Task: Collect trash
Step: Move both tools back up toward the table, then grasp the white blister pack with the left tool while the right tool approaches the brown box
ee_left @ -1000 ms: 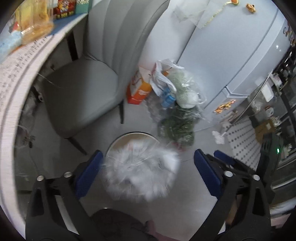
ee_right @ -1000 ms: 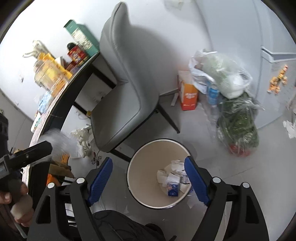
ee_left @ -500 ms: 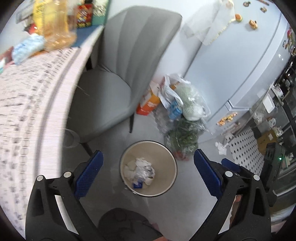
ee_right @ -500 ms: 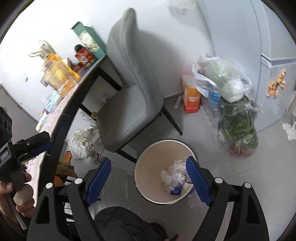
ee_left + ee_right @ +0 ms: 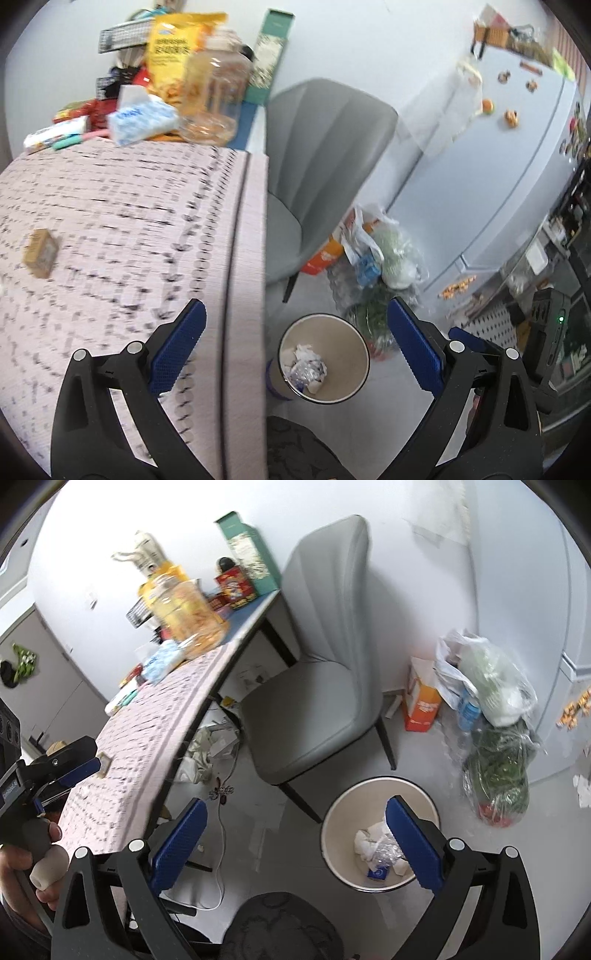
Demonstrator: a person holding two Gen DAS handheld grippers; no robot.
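Both views now take in far more of the counter (image 5: pixel 122 236) than a second ago, and the fluffy white wad that blurred between the left tool's fingers then has gone from them; crumpled trash (image 5: pixel 304 365) lies at the bottom of the round bin (image 5: pixel 360 373). In the left wrist view the bin stands on the floor at about 5 o'clock, just past the counter's edge, with nothing between the left tool (image 5: pixel 295 349), whose blue pads stand wide apart. The right tool (image 5: pixel 297 843) has just been opening and its pads are spread as wide, nothing between them; in its view the bin (image 5: pixel 334 825) sits at 5 o'clock, the white paper, clear wrap and small blue pack (image 5: pixel 376 873) inside partly hidden by the right pad. A grey chair (image 5: pixel 314 686) stands at 12 o'clock from the bin, tucked beside the counter. Plastic bags (image 5: pixel 491 686) of groceries and an orange carton (image 5: pixel 421 705) crowd the floor at 2 o'clock, against a white fridge (image 5: pixel 509 155). On the counter a small brown box (image 5: pixel 40 253) lies alone at 9 o'clock, well apart from the cluttered jar, snack bag and tissue pack (image 5: pixel 142 118) at the far end. At 8 o'clock in the right wrist view, a hand (image 5: pixel 22 871) grips the left tool's handle over the counter.
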